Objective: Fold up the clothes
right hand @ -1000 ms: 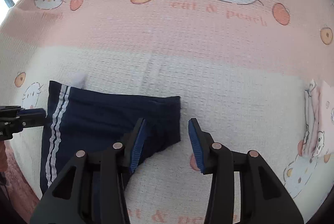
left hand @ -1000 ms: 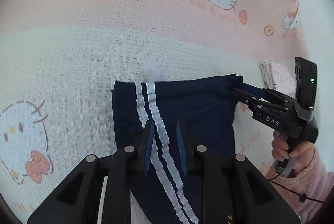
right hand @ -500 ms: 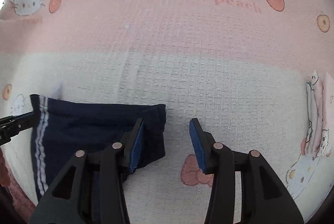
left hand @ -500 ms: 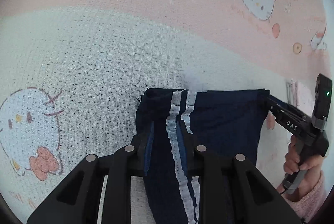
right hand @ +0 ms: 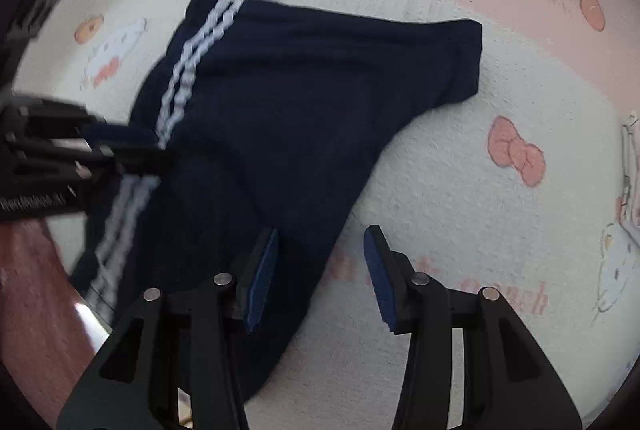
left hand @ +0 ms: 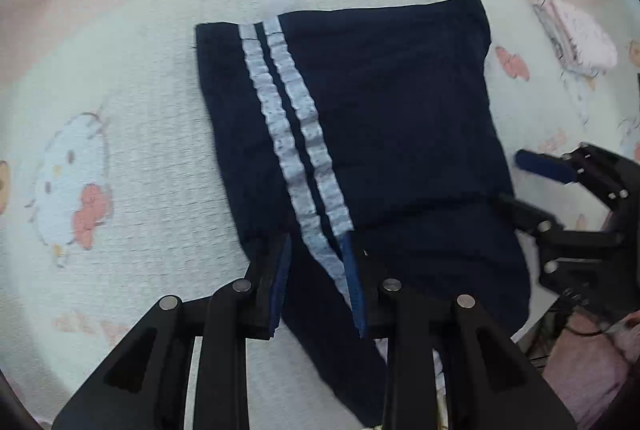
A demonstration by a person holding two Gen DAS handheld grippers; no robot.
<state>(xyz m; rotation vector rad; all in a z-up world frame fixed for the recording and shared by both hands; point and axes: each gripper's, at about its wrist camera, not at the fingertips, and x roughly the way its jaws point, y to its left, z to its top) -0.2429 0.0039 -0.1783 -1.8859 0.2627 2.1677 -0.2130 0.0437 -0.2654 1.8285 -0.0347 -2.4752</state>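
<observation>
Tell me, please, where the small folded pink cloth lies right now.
In the left wrist view the small folded pink cloth lies at the upper right on the cartoon-print blanket, apart from the navy striped shorts to its left.

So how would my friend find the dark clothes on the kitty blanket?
Start at the big pink and white cat-print blanket that covers everything. In its white middle band lies the navy garment, folded flat. It is the only dark thing there, with two white stripes down one side, unlike the pale folded cloth nearby.
</observation>
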